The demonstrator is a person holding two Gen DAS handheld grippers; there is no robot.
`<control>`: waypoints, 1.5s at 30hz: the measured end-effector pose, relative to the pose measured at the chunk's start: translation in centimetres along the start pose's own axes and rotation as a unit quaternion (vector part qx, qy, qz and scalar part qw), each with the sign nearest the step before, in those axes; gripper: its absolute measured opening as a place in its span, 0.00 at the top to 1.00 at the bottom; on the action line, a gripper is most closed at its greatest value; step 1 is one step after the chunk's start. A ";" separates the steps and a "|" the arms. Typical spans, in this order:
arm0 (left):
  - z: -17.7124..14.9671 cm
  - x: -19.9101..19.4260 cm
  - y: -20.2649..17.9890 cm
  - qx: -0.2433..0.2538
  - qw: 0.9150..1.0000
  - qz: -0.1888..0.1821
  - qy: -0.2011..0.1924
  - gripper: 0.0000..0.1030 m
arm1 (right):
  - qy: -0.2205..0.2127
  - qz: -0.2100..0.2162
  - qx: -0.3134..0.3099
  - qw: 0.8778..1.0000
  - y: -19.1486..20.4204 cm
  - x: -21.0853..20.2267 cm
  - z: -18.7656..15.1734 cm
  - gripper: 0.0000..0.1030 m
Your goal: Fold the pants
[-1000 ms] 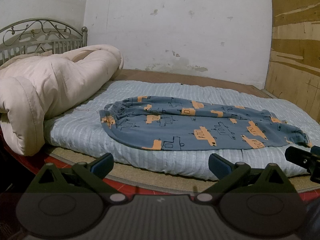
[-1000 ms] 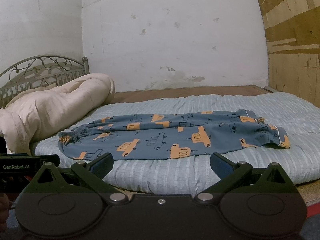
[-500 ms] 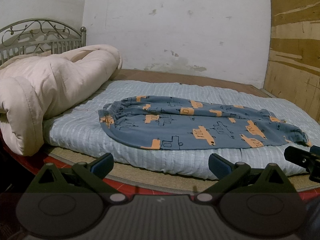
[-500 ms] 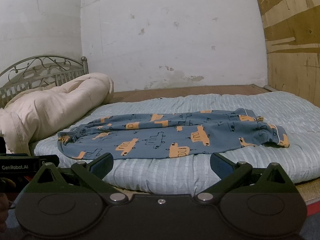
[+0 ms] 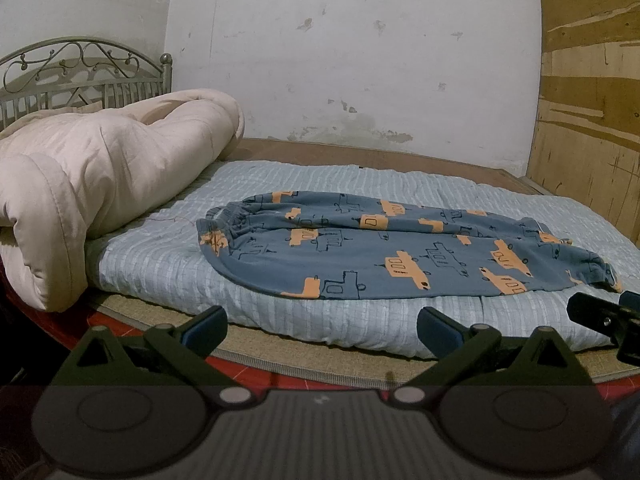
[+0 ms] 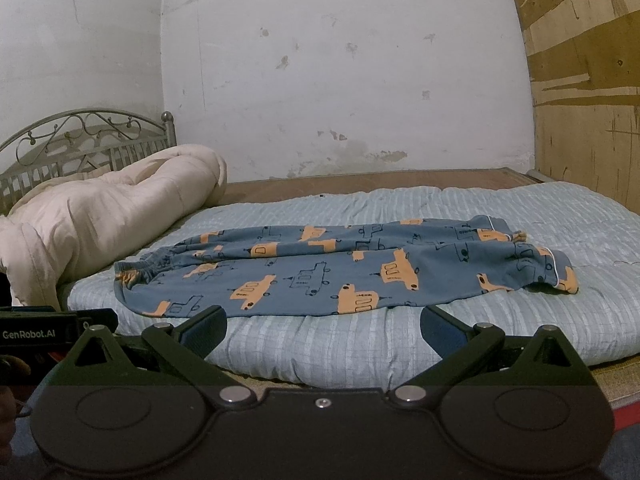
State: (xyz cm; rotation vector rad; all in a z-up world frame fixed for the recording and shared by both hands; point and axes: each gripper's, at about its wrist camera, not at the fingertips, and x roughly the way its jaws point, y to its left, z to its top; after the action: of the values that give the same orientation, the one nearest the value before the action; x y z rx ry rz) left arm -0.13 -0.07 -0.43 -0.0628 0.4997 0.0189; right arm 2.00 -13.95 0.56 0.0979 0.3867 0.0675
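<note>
Lying stretched along the near edge of the bed (image 5: 280, 320), the pants (image 5: 400, 256) are seen with the waistband toward the headboard end and the cuffs toward the foot end. One leg appears to be laid over the other, so a lengthwise fold is judged already made; the crosswise folds, cuffs to waistband, are judged still to be done. Nothing is held: the left gripper (image 5: 322, 322) is kept short of the bed's near edge with its jaws wide apart and empty, and the right gripper (image 6: 324, 322) is likewise spread and empty, just before the mattress edge. A rolled quilt (image 5: 100, 184) is piled at the headboard end, apart from the pants. One label can be read, "GenRobot.AI", printed on the left gripper's body at the left margin of the right wrist view. No other writing is legible.
</note>
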 end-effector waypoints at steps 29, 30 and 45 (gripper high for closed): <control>1.5 2.7 -0.6 0.021 0.997 0.007 0.076 0.01 | 0.057 0.006 0.033 0.998 -0.4 2.7 1.8 0.01; 1.8 3.0 -0.8 0.025 0.997 0.005 0.079 0.01 | 0.063 0.010 0.033 0.997 -0.4 3.1 2.2 0.01; 8.3 8.1 -3.2 0.067 0.995 -0.010 0.072 0.01 | 0.110 0.021 0.029 0.993 -0.8 9.2 7.5 0.01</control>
State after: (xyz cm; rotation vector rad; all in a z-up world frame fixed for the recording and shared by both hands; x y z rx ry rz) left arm 11.10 -2.67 3.14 0.0623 0.6441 -0.0396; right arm 13.41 -14.57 3.94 0.1568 0.6078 0.1083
